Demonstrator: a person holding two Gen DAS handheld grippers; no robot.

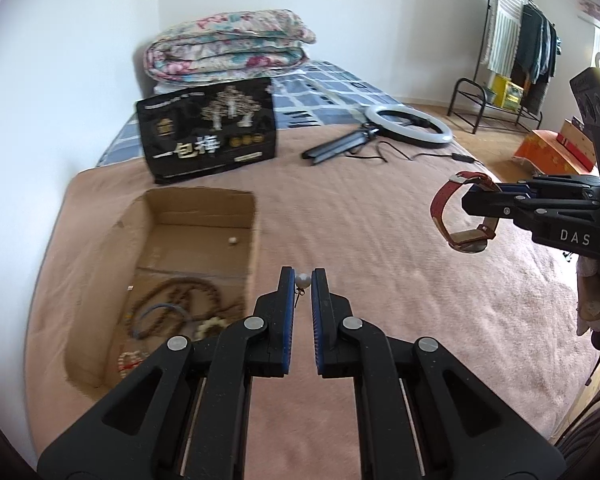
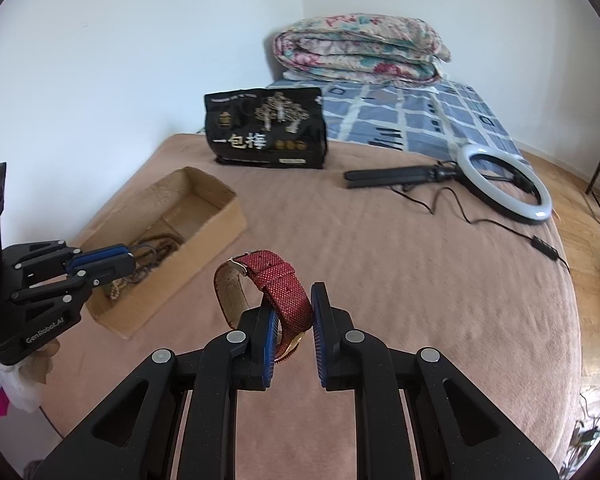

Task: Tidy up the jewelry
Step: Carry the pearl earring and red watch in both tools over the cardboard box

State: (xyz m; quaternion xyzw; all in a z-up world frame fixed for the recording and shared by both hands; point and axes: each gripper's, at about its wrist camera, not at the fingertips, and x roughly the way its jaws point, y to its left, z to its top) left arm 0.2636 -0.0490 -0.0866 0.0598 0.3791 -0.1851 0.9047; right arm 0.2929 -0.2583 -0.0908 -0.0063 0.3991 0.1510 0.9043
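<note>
left gripper [image 1: 303,280] pinching a pearl earring [image 1: 302,280]; right gripper [image 2: 292,304] clamped on a red watch [image 2: 276,280], face mostly hidden; cardboard box [image 1: 204,204] beads blurry

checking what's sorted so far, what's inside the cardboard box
Inside the cardboard box: a lone pearl earring at the far end, dark bead necklaces, a blue bangle and pale bead bracelets nearer. The left tool covers the near corner, so anything there is hidden.
</note>
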